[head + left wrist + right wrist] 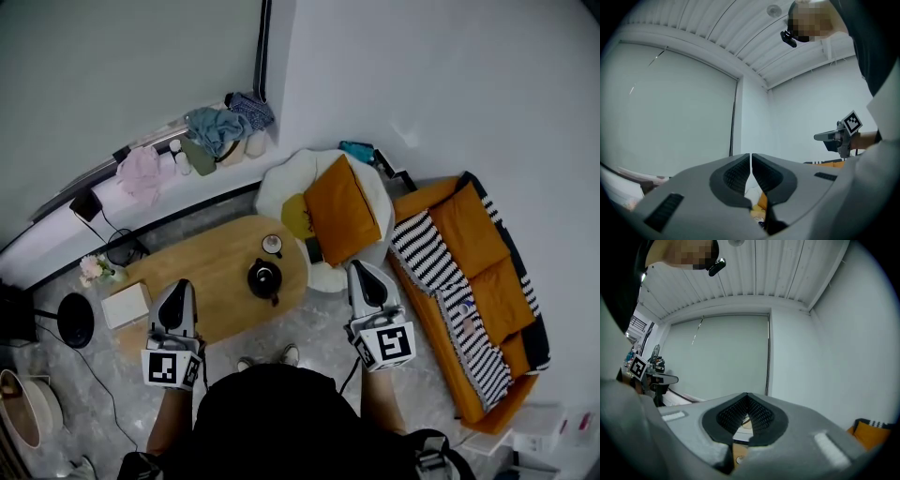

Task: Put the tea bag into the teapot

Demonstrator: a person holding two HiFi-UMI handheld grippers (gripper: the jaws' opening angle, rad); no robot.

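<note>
We hold left gripper and right gripper closed, empty; teapot near right end of tabletop; tea bag unseen; likely light, limp; pinch its top.

The tabletop is pale honey-coloured wood and the teapot glossy black. The left claw and right claw are grey, with black-and-white square markers. The sofa is orange under a black-and-white striped throw. The cushion is orange too, against a white chair. The floor is mottled grey.
</note>
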